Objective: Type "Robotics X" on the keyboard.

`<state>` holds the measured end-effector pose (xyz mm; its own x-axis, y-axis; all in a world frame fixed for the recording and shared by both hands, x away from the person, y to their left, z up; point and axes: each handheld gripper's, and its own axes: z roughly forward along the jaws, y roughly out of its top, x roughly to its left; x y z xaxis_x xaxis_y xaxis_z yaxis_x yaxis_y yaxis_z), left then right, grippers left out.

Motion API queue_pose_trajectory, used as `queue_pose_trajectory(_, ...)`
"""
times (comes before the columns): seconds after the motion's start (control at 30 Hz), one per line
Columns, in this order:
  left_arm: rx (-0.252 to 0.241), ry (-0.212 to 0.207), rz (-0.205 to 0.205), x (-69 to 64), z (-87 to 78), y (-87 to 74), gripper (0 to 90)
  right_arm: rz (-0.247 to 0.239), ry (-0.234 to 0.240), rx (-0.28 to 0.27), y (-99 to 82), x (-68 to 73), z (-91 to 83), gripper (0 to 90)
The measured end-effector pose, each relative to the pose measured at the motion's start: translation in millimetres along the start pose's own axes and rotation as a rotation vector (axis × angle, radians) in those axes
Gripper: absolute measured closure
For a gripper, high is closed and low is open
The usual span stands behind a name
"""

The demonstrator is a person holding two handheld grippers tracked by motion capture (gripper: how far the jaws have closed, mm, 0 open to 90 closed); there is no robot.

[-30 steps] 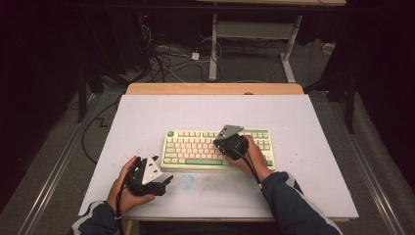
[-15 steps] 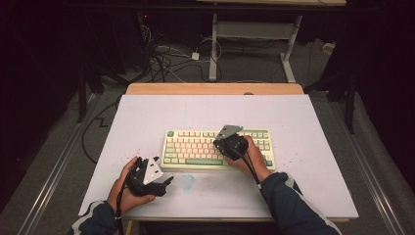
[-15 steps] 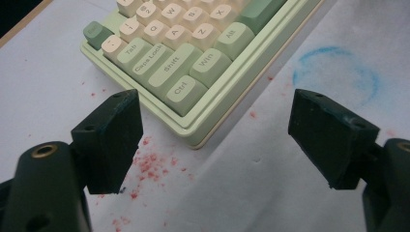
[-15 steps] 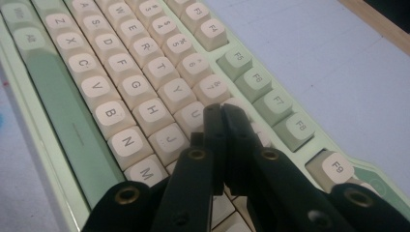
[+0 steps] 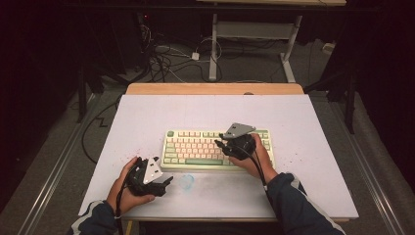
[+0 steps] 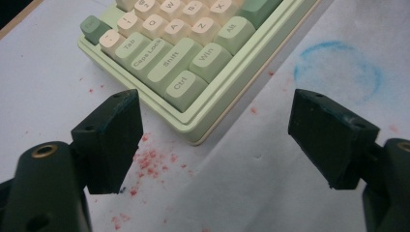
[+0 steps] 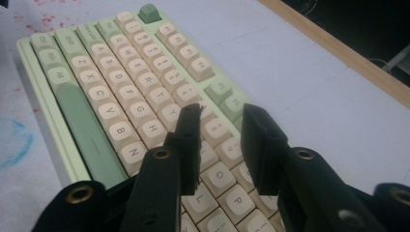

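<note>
Left gripper (image 5: 149,177): near desk edge, just off the keyboard's front left corner; jaws wide apart, holding nothing.
Blue ring mark (image 5: 186,181): on the desk (image 5: 313,127), beside the left gripper.
Keyboard (image 5: 195,149): green and cream, flat at mid-desk.
Right gripper (image 5: 234,145): over the keyboard's right half; jaws have just been opening, a narrow gap, nothing between them, keys beneath.

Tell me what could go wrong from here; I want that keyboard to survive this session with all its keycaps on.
The right gripper hangs low over the keyboard; its jaws have just been opening, with nothing between them. A dip could press or snag several keycaps at once. The left gripper, jaws wide open, sits beside the keyboard's near left corner: a nudge might slide it across the white table.
</note>
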<state>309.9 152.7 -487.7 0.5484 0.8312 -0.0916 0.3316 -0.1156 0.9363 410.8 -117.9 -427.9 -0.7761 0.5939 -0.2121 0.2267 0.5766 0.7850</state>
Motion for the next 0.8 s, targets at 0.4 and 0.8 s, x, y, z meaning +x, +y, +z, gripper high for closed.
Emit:
queue_pose_trajectory(0.4, 0.004, 0.007, 0.002, 0.7, 0.1, -0.2, 19.4, 0.003, -0.034, -0.054, -2.8, -2.6, -23.1, 36.9)
queue_pose_trajectory(0.8, -0.022, 0.043, -0.008, 4.5, -0.9, 4.9, 22.3, -0.008, -0.121, -0.111, -13.3, -0.7, -51.2, 29.7)
